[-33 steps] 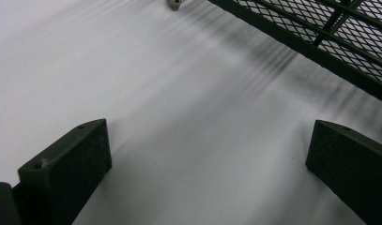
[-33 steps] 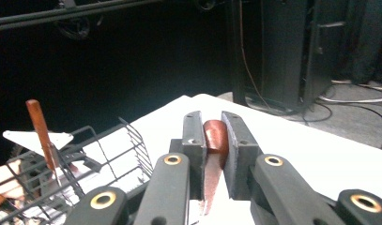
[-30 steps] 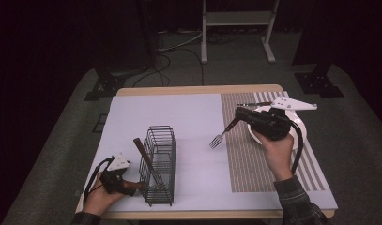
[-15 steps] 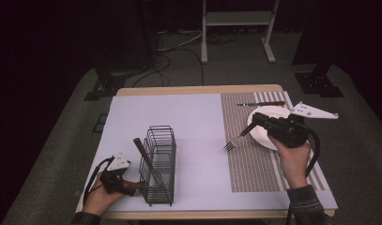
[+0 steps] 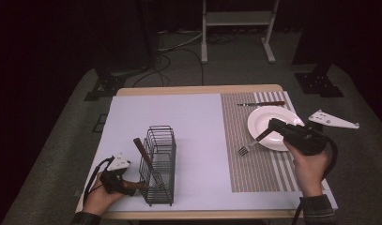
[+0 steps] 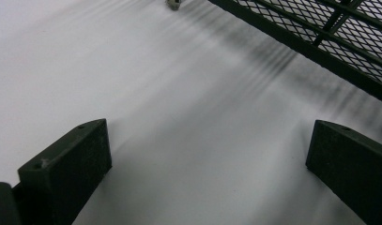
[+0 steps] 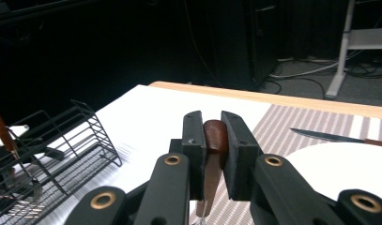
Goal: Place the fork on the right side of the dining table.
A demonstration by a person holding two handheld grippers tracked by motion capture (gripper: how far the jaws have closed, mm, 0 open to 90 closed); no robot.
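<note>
Moved since the earlier frames: our right gripper (image 5: 268, 130) has carried the fork (image 5: 251, 144) from the white sheet across to the striped placemat (image 5: 254, 173), tines now low just beside the white plate (image 5: 273, 117). We list its jaws clamped on the fork's brown handle. Beyond the plate lies a knife (image 5: 261, 103). Our left gripper (image 5: 132, 185), jaws standing wide with nothing between, rests against the wire basket (image 5: 159, 164), which holds a brown-handled utensil (image 5: 144, 154).
</note>
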